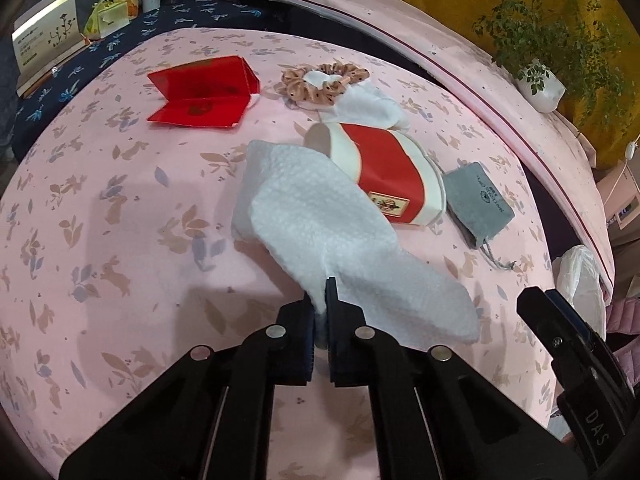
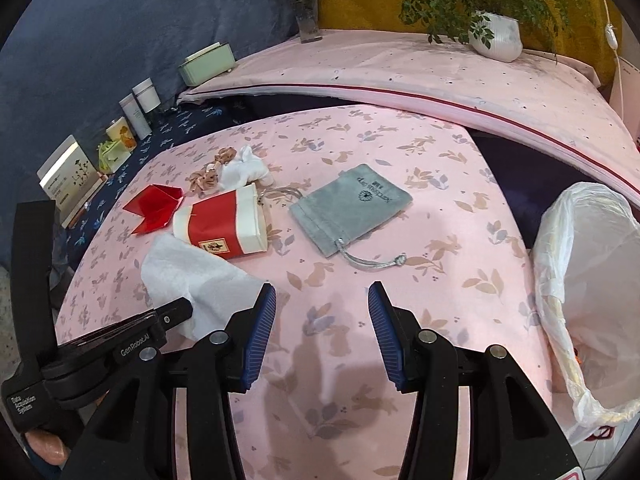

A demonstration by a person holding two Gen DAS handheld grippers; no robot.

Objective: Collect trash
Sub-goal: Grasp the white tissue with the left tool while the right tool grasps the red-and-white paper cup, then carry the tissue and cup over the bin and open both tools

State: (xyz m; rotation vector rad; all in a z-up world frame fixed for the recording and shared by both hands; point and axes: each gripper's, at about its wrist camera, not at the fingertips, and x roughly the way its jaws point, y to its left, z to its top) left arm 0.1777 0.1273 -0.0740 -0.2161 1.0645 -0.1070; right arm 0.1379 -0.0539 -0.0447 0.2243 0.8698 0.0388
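Observation:
My left gripper (image 1: 320,300) is shut on a white paper towel (image 1: 312,216) and holds it above the pink rabbit-print bedspread (image 1: 120,220). The towel also shows in the right wrist view (image 2: 188,276), with the left gripper (image 2: 176,312) at its near edge. My right gripper (image 2: 322,300) is open and empty above the bedspread (image 2: 400,320). A red and cream paper box (image 1: 384,172) (image 2: 224,224) lies on its side behind the towel. A red folded card (image 1: 204,96) (image 2: 154,208) lies further back. A bin lined with a white plastic bag (image 2: 592,280) stands at the bed's right edge.
A grey drawstring pouch (image 2: 352,208) (image 1: 478,204), a tan scrunchie (image 1: 324,80) (image 2: 208,172) and a crumpled white tissue (image 1: 372,104) (image 2: 244,168) lie on the bedspread. Boxes and bottles (image 2: 136,112) line the left wall. A potted plant (image 2: 496,36) stands on the far ledge.

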